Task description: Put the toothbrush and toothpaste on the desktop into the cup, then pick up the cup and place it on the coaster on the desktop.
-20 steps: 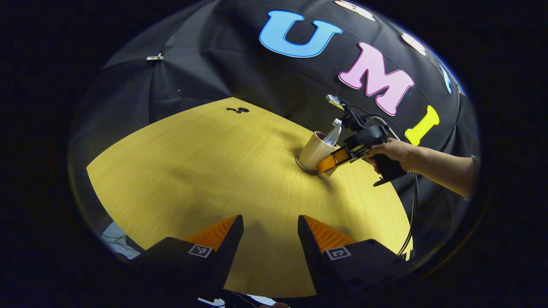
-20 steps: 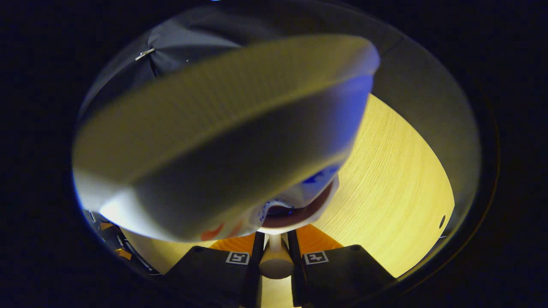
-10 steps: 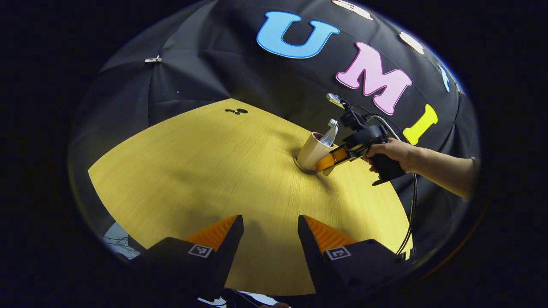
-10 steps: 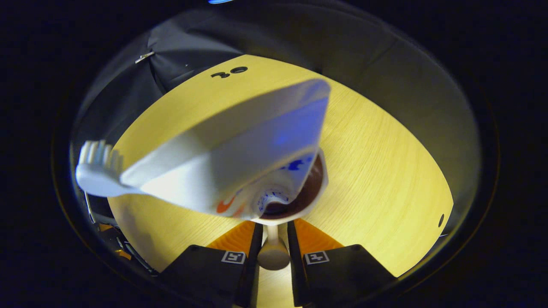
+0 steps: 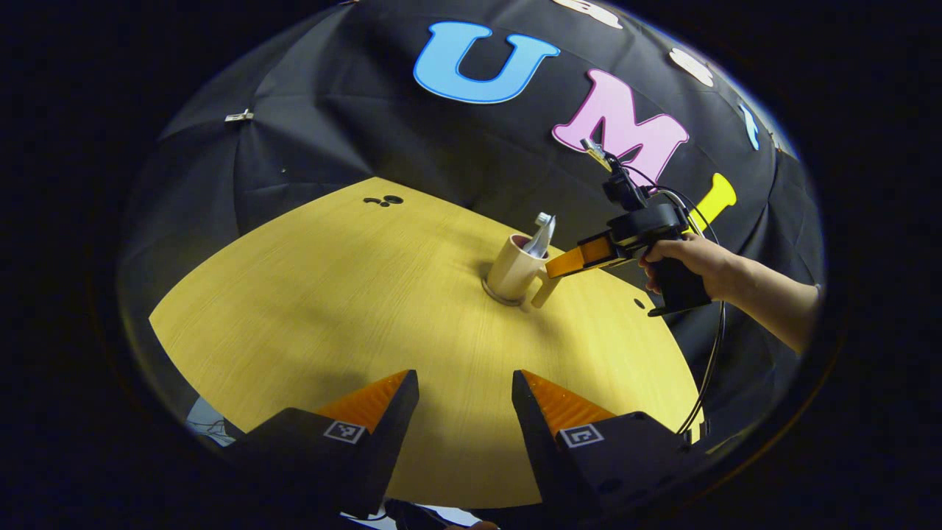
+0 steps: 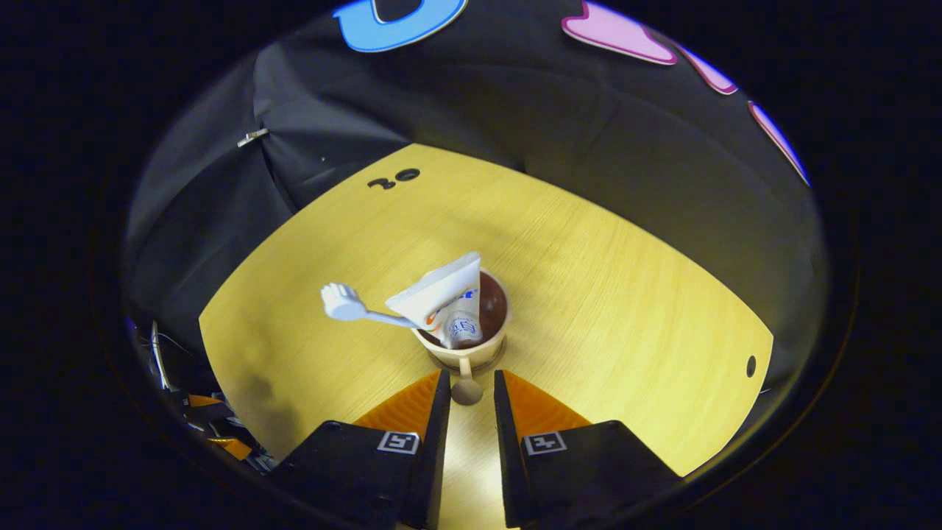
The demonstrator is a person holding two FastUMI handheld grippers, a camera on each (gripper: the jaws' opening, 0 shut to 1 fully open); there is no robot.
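The beige ceramic cup with a dark brown inside (image 6: 471,346) is standing upright on a round dark coaster (image 5: 499,296) on the yellow wood-grain tabletop (image 5: 331,294), toward the far side near the black cloth wall. Its stubby handle (image 6: 466,389) is pointing at you in the right gripper view. A white squeezed toothpaste tube with blue and orange print (image 6: 445,302) is sticking up out of the cup, flat crimped end on top. A white toothbrush (image 6: 353,309) is leaning out over the rim to the left, bristle head well clear of the cup.

You're holding the right gripper (image 6: 467,386) level with the handle, fingers parted narrowly, tips on either side of the handle knob; contact I cannot tell, looks like a small gap. In the left gripper view your hand (image 5: 695,261) is gripping that tool just beside the cup.

Your left gripper (image 5: 465,386) is hovering low over the near tabletop, fingers spread wide, holding nothing, well apart from the cup.
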